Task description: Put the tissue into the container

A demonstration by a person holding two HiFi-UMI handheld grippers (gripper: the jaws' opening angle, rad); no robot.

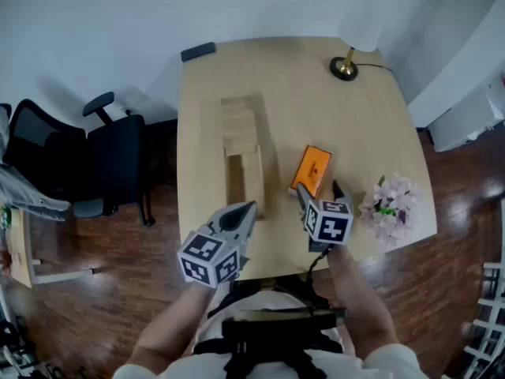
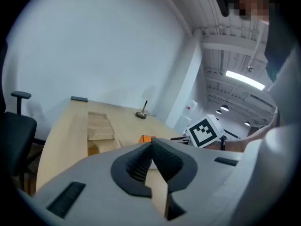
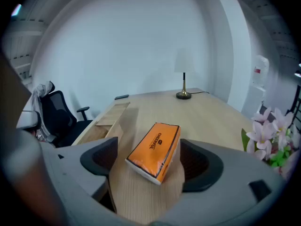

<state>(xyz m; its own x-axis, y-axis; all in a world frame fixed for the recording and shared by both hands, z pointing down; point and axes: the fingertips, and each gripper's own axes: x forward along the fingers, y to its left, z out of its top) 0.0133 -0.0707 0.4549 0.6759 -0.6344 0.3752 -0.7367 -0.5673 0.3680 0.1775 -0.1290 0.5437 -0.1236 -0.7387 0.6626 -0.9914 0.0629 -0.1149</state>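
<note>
Surface: light wooden counter (image 1: 359,133) with rounded corners, on a dark glossy plank floor (image 1: 118,290), pushed against a plain white wall (image 1: 237,6). A black office chair (image 1: 110,160) stands to its left.

On the counter:
- A long open wooden container (image 1: 240,125) lies lengthwise, left of centre.
- The orange rectangular tissue pack (image 1: 312,170) lies flat on the bare wood just right of the container, outside it.
- A brass-based lamp with white shade (image 1: 345,68) stands at the far right corner.
- A small dark flat object (image 1: 197,51) sits at the far left edge.
- A pink flower bunch (image 1: 389,206) is near the right edge.

Right claw (image 3: 148,147): jaws wide apart, straddling the near end of the tissue pack. The left pad is clear of it and there is no grip.

Left claw (image 2: 151,144): jaws together at the tips, empty, over the near counter edge beside the container.
</note>
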